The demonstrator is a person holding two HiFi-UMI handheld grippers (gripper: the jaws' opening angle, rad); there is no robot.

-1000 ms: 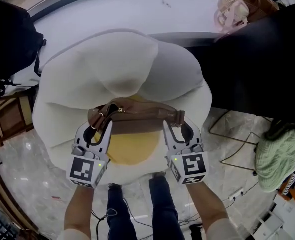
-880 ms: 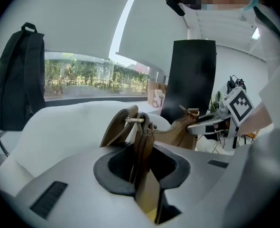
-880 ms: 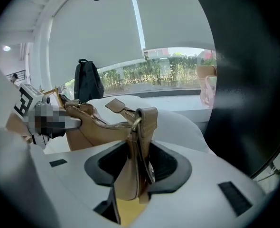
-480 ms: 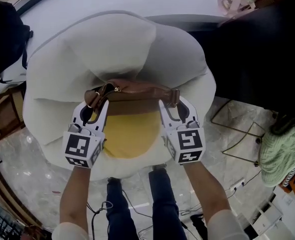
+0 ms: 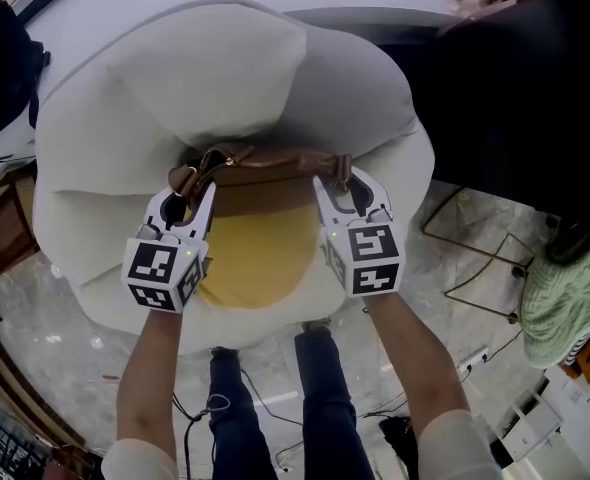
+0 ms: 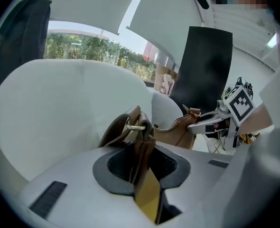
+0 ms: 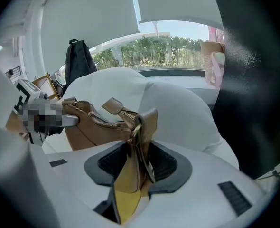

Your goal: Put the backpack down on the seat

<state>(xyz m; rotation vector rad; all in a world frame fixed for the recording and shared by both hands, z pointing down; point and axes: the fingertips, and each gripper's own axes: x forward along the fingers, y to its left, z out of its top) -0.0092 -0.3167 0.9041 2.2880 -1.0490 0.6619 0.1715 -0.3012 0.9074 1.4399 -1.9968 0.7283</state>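
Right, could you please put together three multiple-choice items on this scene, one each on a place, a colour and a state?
1. Where is the brown bag?
A. on the floor
B. over the white chair, close to its backrest
C. on the dark table

2. What colour is the seat cushion?
A. red
B. blue
C. yellow

3. How is the bag held?
A. by the left gripper and the right gripper, one at each end
B. by one gripper only
C. by neither; it lies loose

Answers:
1 B: the head view shows it stretched across the chair's hollow.
2 C: the cushion below the bag is plainly yellow.
3 A: each gripper view shows its fingers closed on a strap end of the bag.
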